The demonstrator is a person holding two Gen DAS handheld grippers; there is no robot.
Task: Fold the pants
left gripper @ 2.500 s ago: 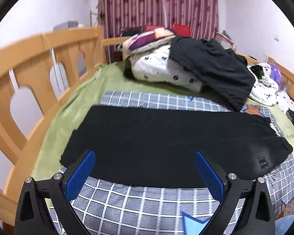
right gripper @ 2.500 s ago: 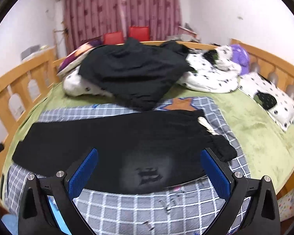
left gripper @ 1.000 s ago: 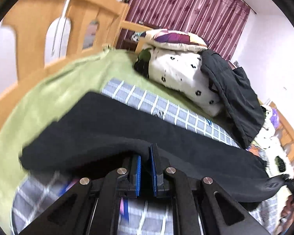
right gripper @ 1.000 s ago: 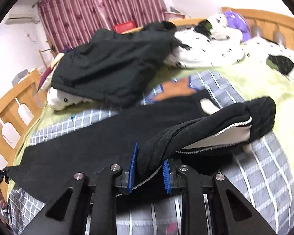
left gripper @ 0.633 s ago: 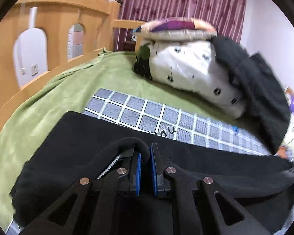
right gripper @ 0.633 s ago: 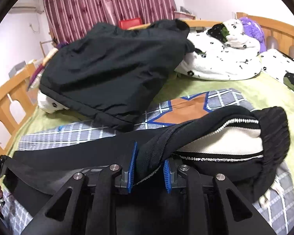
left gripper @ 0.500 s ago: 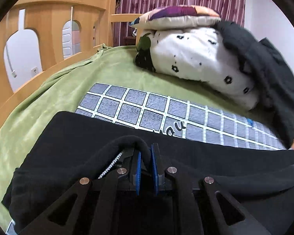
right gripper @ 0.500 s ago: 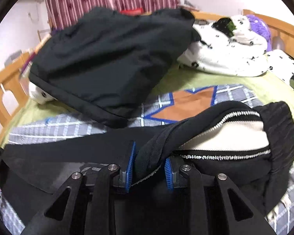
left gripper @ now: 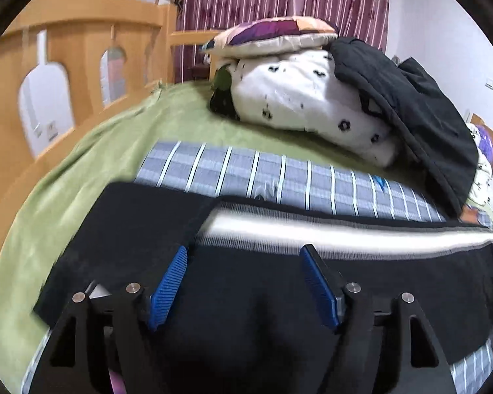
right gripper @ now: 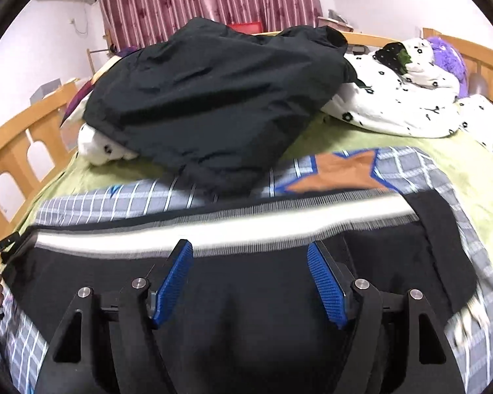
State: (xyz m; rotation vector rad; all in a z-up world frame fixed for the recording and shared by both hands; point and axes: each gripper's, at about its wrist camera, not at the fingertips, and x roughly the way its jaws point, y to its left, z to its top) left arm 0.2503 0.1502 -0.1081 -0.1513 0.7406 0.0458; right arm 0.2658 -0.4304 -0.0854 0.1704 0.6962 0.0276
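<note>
Released – both grippers now spread over pants (left gripper: 246, 295) on checked blanket (left gripper: 279, 174).

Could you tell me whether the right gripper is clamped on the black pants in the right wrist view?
No, the right gripper has its blue pads wide apart above the black pants.

Pants (left gripper: 263, 282) on blanket (left gripper: 246, 170), jacket (right gripper: 213, 98) behind
</note>
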